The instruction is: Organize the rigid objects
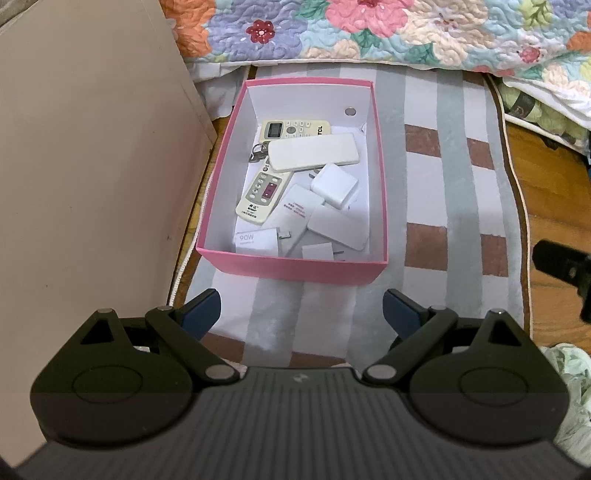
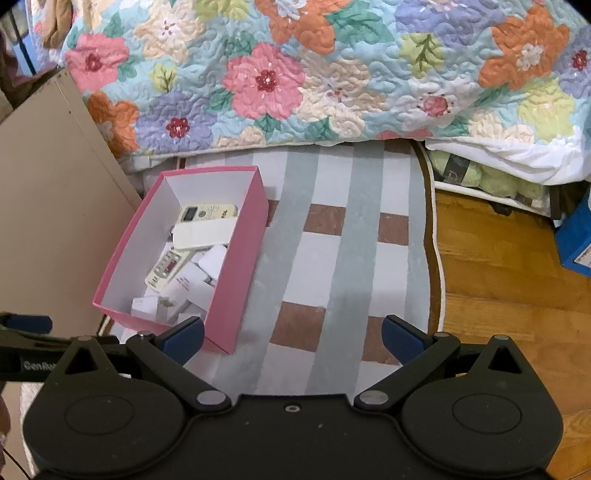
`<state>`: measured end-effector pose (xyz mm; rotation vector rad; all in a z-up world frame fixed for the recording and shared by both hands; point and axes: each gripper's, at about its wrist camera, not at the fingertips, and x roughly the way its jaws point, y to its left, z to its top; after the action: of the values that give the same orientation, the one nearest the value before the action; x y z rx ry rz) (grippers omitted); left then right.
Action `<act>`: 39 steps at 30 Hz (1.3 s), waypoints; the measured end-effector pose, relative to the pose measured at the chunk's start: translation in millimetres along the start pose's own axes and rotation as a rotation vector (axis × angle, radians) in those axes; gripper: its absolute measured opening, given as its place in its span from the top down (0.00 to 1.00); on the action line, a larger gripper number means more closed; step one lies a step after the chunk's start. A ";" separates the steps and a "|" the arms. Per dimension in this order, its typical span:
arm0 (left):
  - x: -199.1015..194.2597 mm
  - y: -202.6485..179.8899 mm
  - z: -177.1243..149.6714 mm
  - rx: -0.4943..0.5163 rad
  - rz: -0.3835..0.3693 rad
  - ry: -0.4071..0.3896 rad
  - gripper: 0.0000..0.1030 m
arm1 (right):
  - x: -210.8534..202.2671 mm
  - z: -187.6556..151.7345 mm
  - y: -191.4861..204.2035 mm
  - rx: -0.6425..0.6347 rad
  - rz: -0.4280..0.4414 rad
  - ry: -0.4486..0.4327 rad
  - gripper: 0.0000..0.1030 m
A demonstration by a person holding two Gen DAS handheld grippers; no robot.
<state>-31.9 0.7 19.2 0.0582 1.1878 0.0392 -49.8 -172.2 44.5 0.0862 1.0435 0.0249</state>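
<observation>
Left wrist view: my left hand-held gripper (image 1: pixel 301 308) and right hand-held gripper (image 2: pixel 293 332) hover wide and empty over the rug (image 1: pixel 458 177), whose left edge carries the pink box (image 1: pixel 295 267) of loosely piled remotes (image 1: pixel 314 152); a careless reach risks toppling them.

Support surface: wooden floor (image 2: pixel 491 280), bare at the right in the right wrist view.
On the floor: striped rug (image 1: pixel 424 206) (image 2: pixel 343 266), with grey and white bands and brown squares, and a dark scalloped border.
On the rug: pink box (image 1: pixel 295 267) (image 2: pixel 236 266), open-topped, white inside, standing at the rug's left side.
Beside the rug, left: beige cabinet (image 1: pixel 92 166) (image 2: pixel 48 206), just beside the box.
Far edge: floral quilt (image 1: pixel 369 29) (image 2: pixel 314 74) hanging over the rug's end.
Far right on the floor: blue box (image 2: pixel 576 236).
</observation>
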 end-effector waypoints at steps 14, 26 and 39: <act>-0.5 1.2 -2.1 -0.014 0.013 0.002 0.07 | 5.3 -3.5 0.5 0.002 -0.001 0.039 0.00; 3.9 4.2 -2.7 -0.029 0.019 0.019 0.07 | 9.4 -4.1 0.1 -0.010 -0.013 0.057 0.00; -2.6 4.0 -6.5 -0.005 0.060 -0.025 0.08 | 11.8 -5.7 2.1 -0.035 -0.013 0.074 0.00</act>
<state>-38.9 4.7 19.5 0.0898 1.1604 0.0940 -48.8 -169.1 31.7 0.0469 1.1170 0.0349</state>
